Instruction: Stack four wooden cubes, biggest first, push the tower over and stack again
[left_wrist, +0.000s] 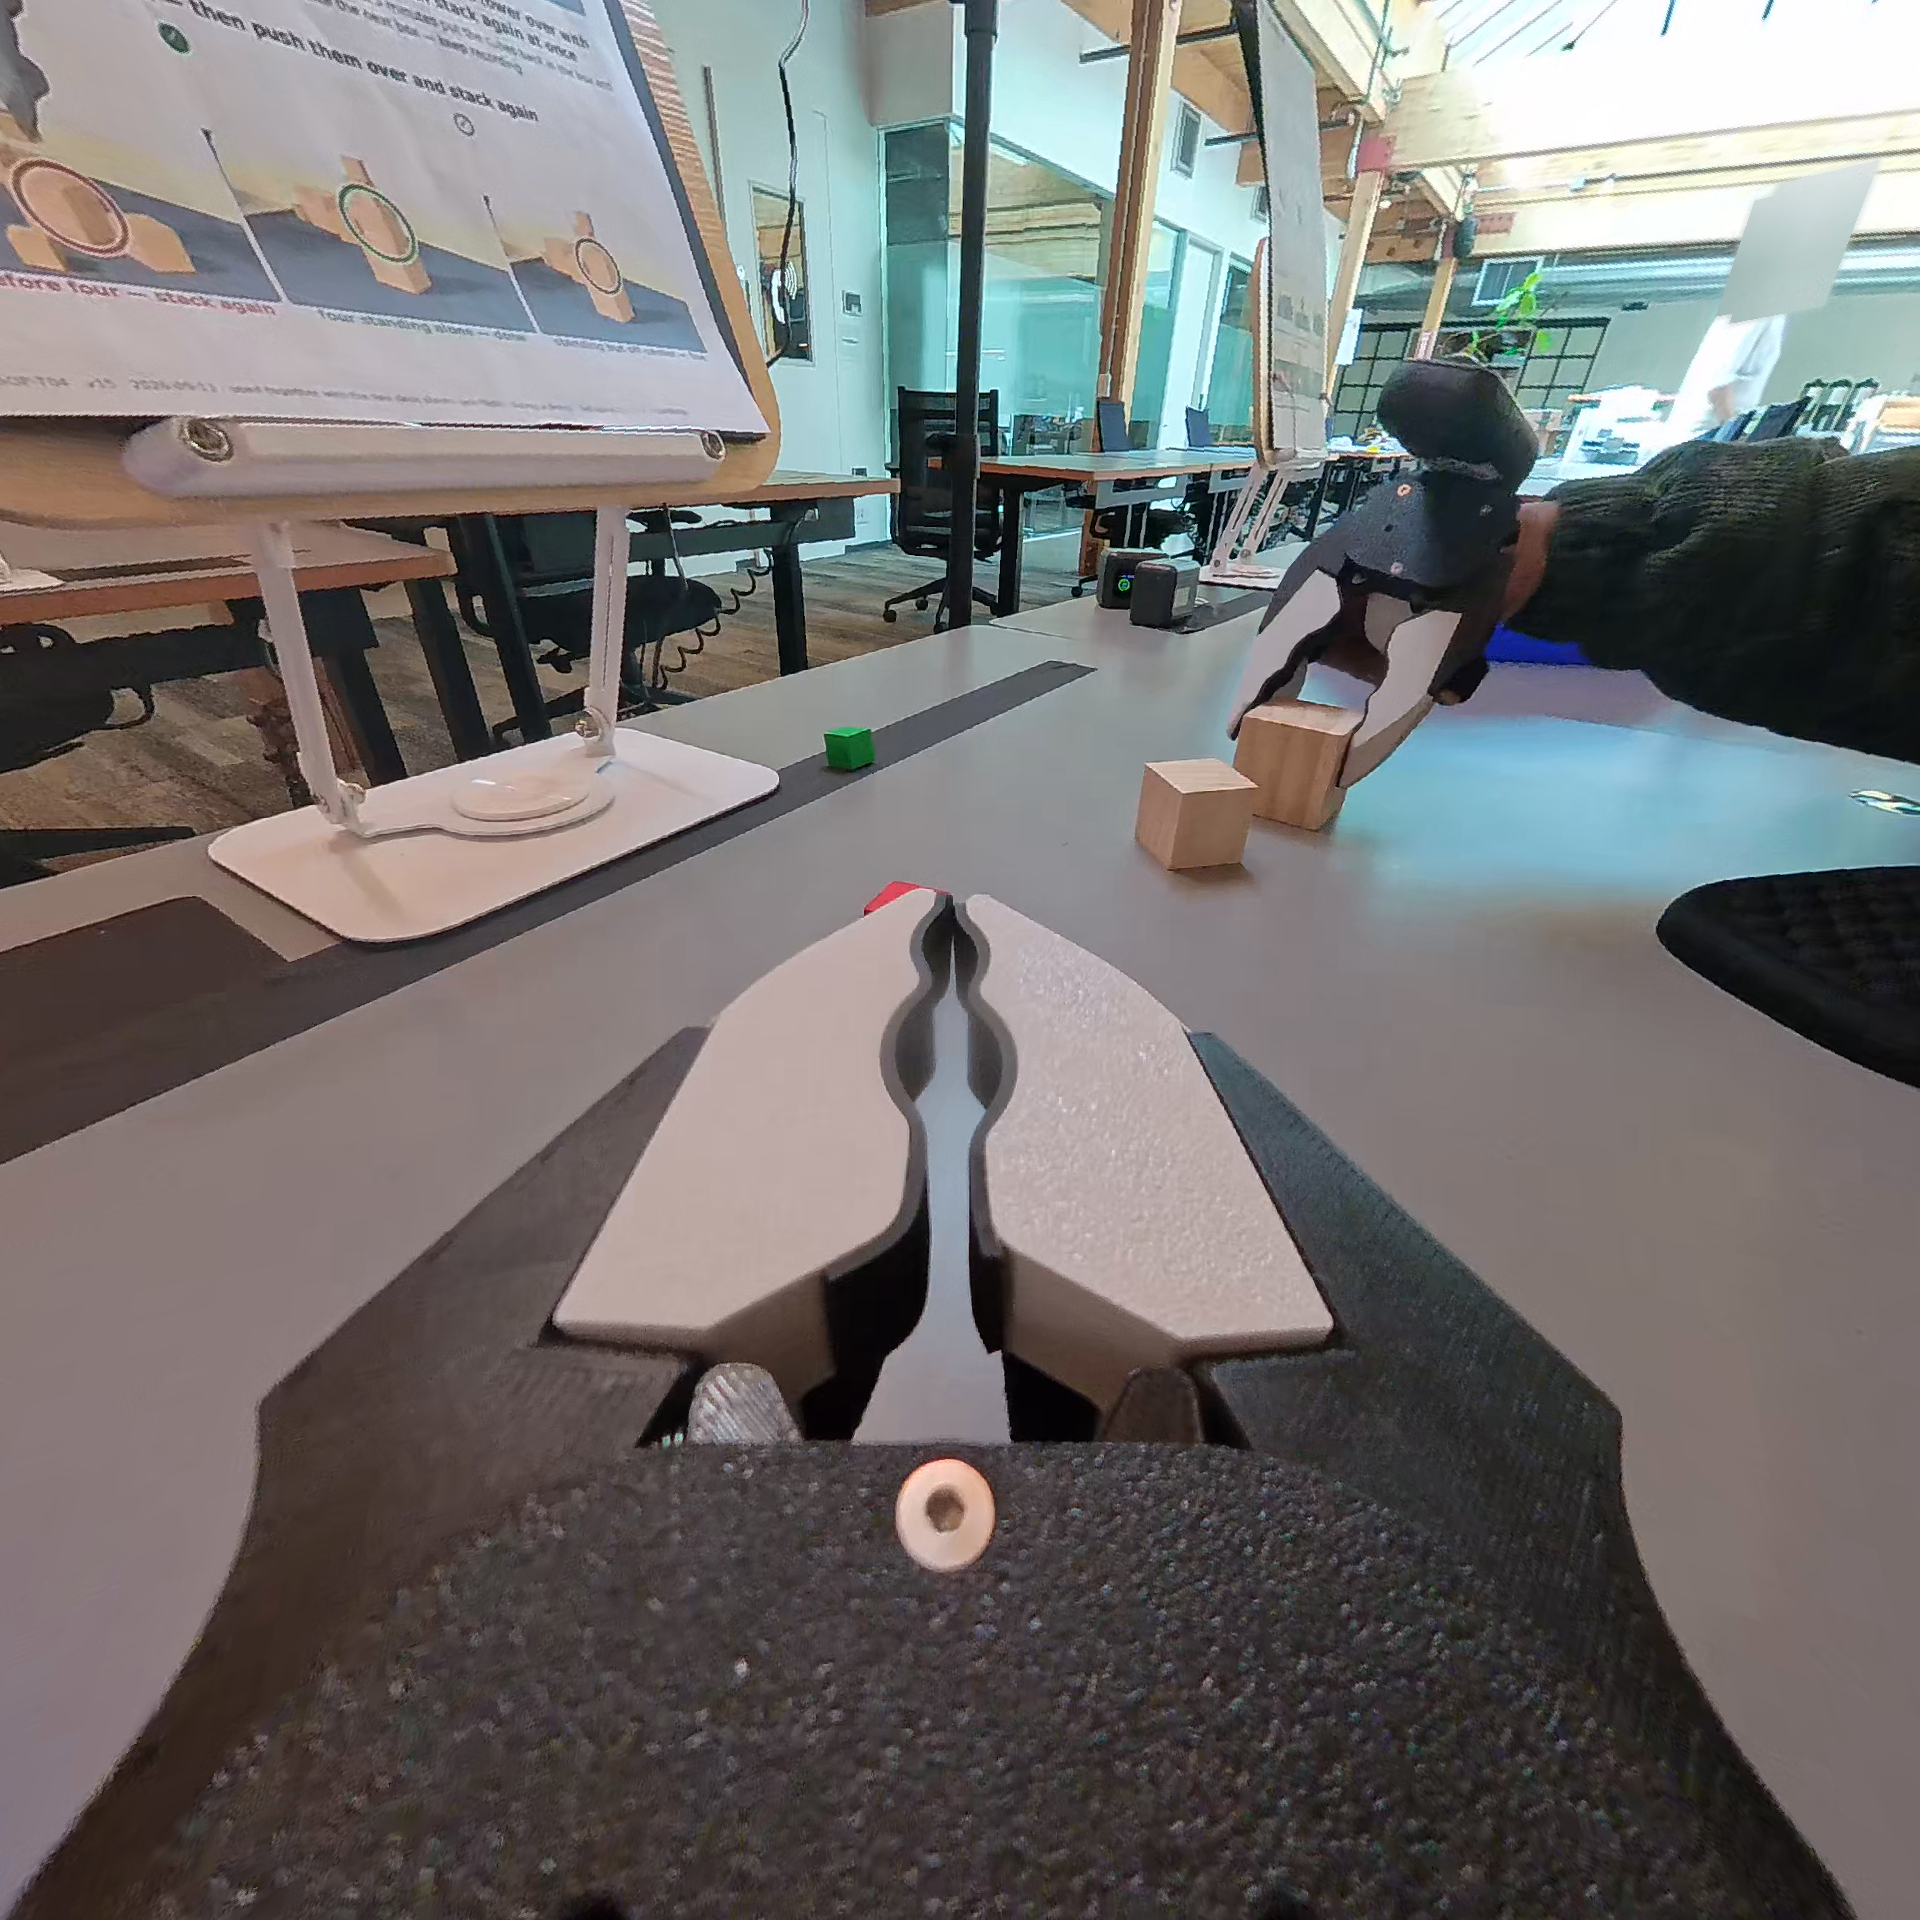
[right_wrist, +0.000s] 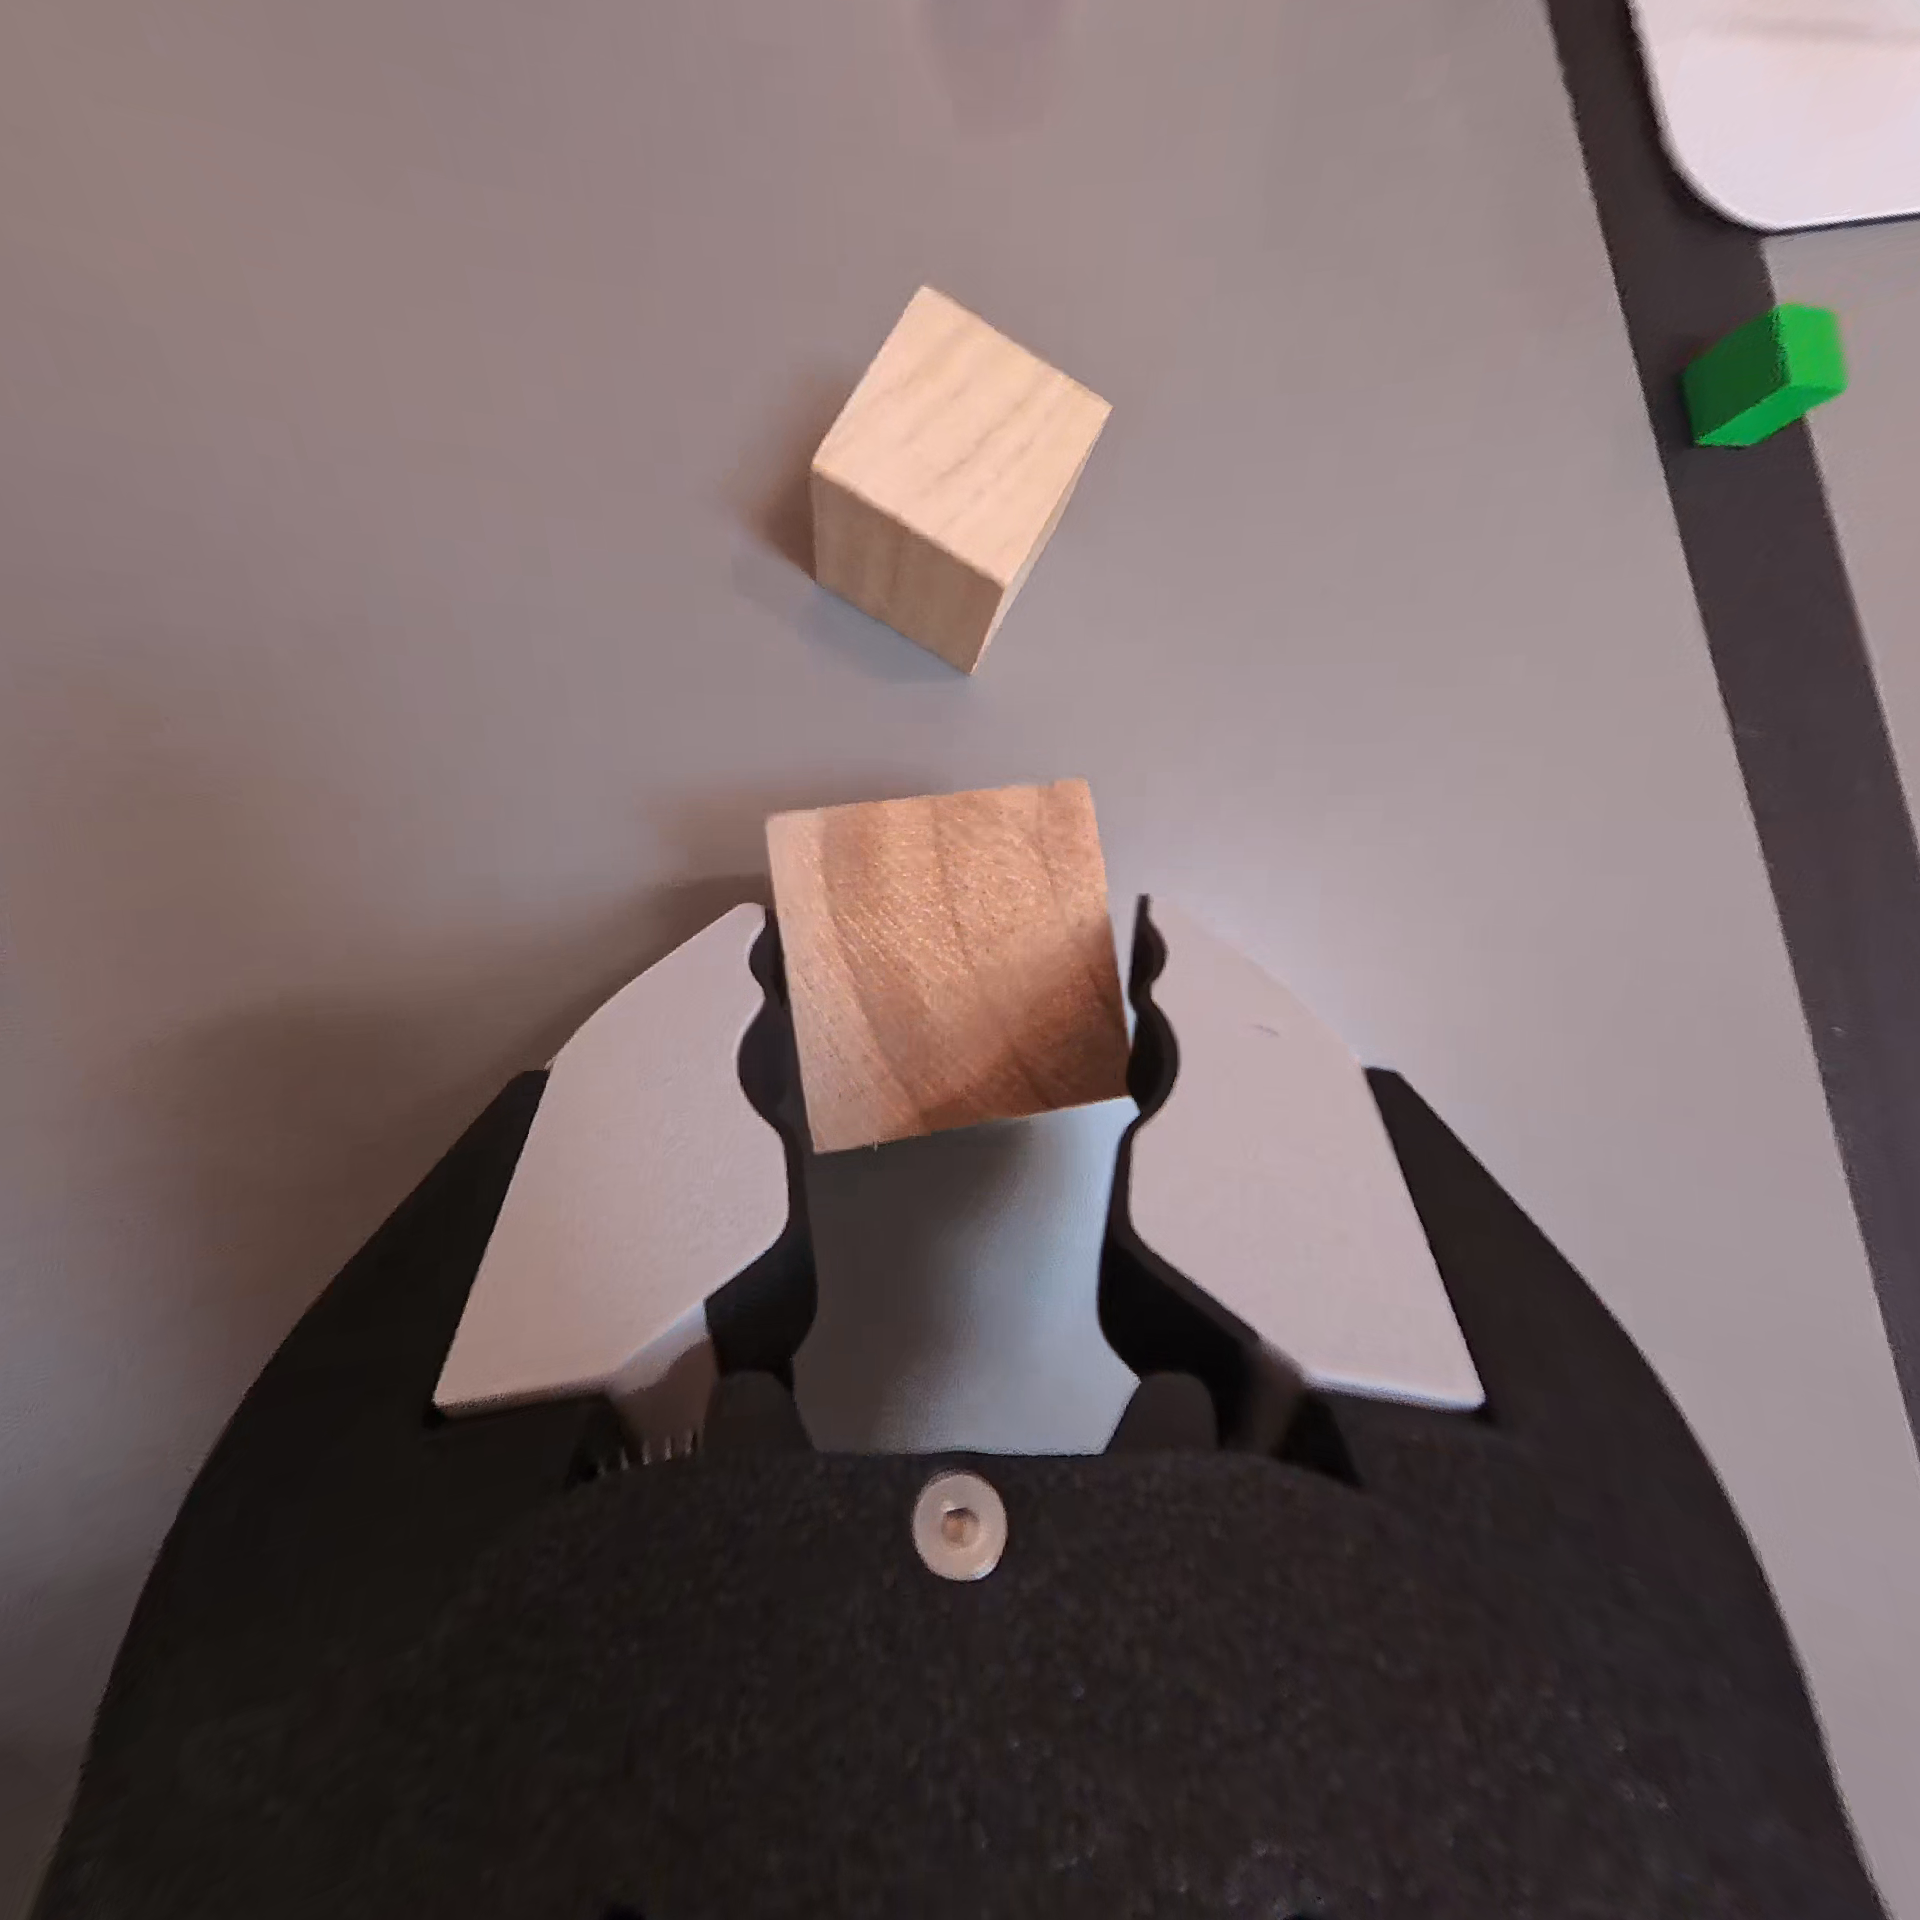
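Wooden cube (right_wrist: 951, 961) stands on the grey table (right_wrist: 364, 520) between our right gripper's (right_wrist: 951, 935) spread fingers; contact is unclear. It looks light, rigid and smooth; flat opposite faces suit gripping. Only our left view shows the clenched left gripper (left_wrist: 952, 914) by a red cube (left_wrist: 896, 896).

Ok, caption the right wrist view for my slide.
Right gripper straddles a wooden cube; second cube beyond.
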